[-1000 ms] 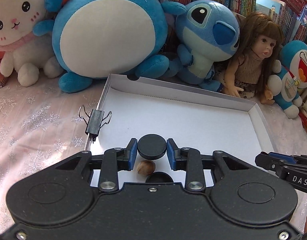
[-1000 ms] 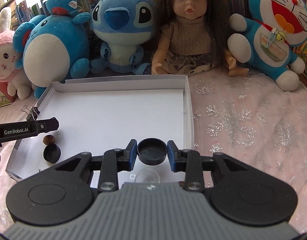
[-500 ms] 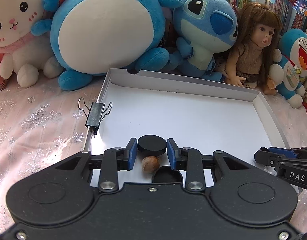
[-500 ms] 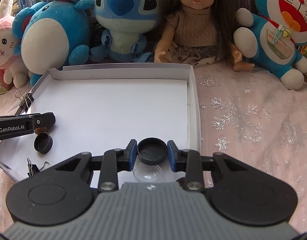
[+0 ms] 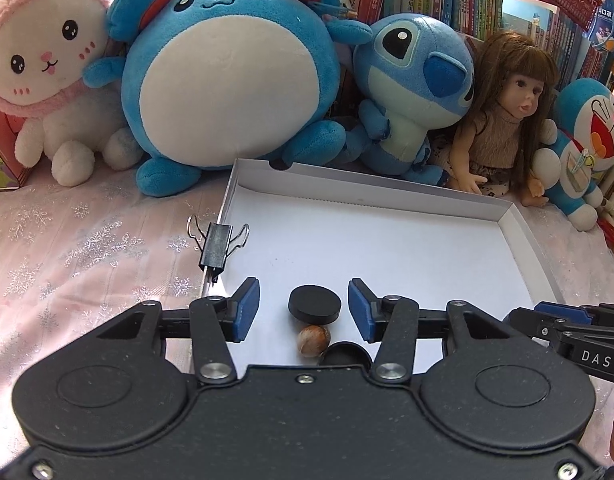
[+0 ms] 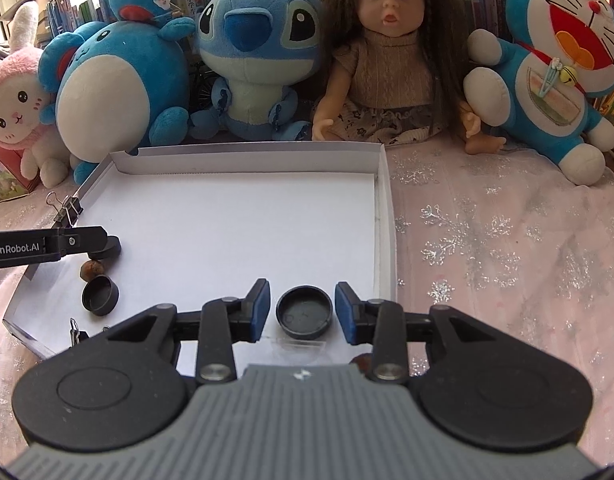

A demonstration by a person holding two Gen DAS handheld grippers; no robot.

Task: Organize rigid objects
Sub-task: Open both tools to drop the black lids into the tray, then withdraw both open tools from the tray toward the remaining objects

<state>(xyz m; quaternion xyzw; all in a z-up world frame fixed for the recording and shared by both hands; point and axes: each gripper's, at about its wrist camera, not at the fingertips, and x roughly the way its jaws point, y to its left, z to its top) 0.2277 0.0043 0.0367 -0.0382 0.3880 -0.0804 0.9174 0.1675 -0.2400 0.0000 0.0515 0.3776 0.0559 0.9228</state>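
A shallow white box (image 5: 387, 240) (image 6: 235, 216) lies on the table. My left gripper (image 5: 303, 309) is open, and a flat black disc (image 5: 315, 304) lies in the box between its fingers, apart from both. A brown nut (image 5: 313, 340) and a black cap (image 5: 343, 354) lie just behind the disc. My right gripper (image 6: 303, 310) is open around an upturned black cap (image 6: 304, 312) near the box's front right corner. The right wrist view also shows the nut (image 6: 91, 269), an upturned black cap (image 6: 100, 294) and the left gripper's finger (image 6: 47, 244).
Black binder clips sit on the box's left wall (image 5: 217, 246) and front edge (image 6: 75, 332). A clear round lid (image 6: 299, 350) lies under my right gripper. Plush toys (image 5: 223, 68) and a doll (image 6: 383, 52) line the back. Pink snowflake cloth (image 6: 507, 240) covers the table.
Both grippers have opened and let go of their pieces: the black disc on the left and the black cap on the right now rest in the box.
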